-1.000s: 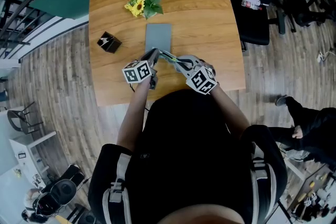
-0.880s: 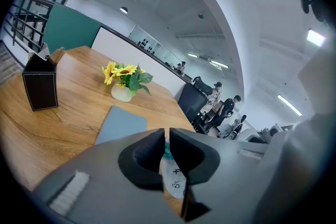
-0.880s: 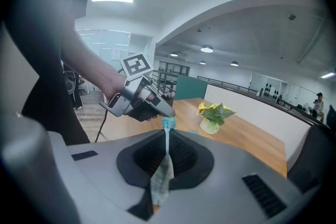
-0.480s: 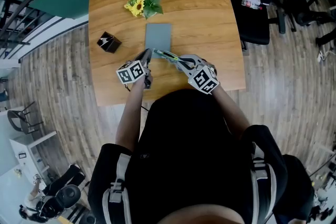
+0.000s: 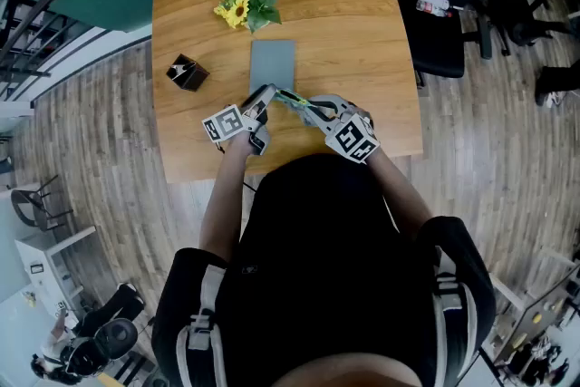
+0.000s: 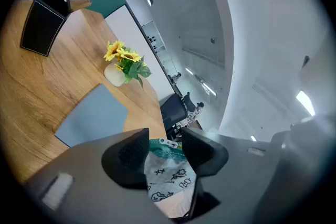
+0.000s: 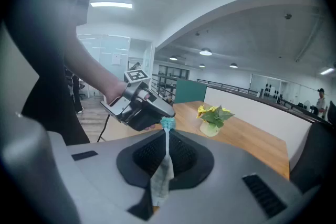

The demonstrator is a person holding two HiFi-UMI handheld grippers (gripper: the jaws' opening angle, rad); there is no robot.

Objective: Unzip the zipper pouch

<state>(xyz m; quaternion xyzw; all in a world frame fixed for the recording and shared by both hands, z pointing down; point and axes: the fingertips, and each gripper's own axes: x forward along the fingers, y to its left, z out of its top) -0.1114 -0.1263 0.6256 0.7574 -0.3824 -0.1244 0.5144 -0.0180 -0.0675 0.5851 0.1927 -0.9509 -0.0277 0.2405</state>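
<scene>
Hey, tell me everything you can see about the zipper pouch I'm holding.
The zipper pouch is soft white fabric printed with small black doodles, with a teal zipper band and a pale pull on top. It is held above the table; the right gripper pinches it flat between its fingers. Its zipper end sits between the fingers of the left gripper, which have just been opening and do not press it.

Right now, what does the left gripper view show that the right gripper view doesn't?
Only left: the grey mat, the black box, and the zipper pouch showing its printed face between jaws that have just been opening. Only right: the left hand-held gripper from outside, and the right hand-held gripper shut on the pouch's edge. Both: the sunflowers, the wooden table, the pouch.
</scene>
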